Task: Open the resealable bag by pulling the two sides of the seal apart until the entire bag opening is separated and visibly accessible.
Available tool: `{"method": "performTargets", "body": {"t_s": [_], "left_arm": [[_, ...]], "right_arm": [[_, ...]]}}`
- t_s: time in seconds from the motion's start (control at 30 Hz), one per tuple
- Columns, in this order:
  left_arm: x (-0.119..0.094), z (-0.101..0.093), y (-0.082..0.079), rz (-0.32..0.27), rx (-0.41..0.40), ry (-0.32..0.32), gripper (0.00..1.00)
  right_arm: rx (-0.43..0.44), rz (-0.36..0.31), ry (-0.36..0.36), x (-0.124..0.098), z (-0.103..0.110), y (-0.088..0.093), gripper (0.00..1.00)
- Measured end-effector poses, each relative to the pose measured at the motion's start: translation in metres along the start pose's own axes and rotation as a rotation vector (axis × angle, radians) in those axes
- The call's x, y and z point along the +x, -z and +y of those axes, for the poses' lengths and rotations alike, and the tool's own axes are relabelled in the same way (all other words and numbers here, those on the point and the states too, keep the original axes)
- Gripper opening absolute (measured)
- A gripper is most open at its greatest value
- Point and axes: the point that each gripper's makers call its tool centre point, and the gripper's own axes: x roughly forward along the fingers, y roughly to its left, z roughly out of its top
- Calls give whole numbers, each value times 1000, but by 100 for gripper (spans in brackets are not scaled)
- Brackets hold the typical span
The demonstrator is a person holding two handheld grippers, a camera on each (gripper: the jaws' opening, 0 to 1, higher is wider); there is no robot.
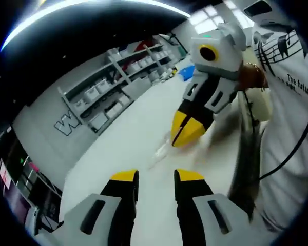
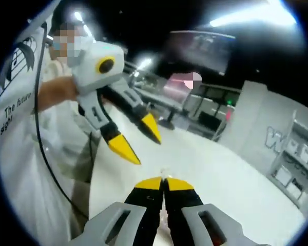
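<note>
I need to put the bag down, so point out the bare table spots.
Bare white table stretches from the left gripper toward the shelves. Crowded by the person's shirt, where the right gripper pinches the bag.

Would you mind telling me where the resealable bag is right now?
In the left gripper view, the resealable bag hangs as a faint clear strip from the right gripper, over the white table. In the right gripper view, its edge peeks above the closed jaws.

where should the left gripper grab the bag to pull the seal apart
Probably the free top edge of the clear bag, opposite the lip the shut right gripper pinches, coming from the facing side with the open left gripper; the film is blurred.
</note>
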Motion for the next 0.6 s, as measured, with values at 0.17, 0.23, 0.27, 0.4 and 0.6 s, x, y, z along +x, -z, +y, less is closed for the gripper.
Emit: {"method": "performTargets", "body": {"t_s": [0.17, 0.23, 0.27, 0.4, 0.6], "left_arm": [[0, 0, 3, 15, 44, 0, 26], [1, -3, 7, 30, 72, 8, 26], [2, -4, 8, 35, 85, 10, 26], [5, -10, 10, 38, 148, 26, 23], [11, -12, 3, 8, 218, 27, 19]], "right_arm": [[19, -11, 5, -2, -3, -1, 0], [42, -21, 3, -2, -5, -1, 0], [53, -25, 2, -2, -5, -1, 0], [79, -31, 0, -2, -6, 0, 0], [112, -40, -3, -2, -7, 1, 0]]}}
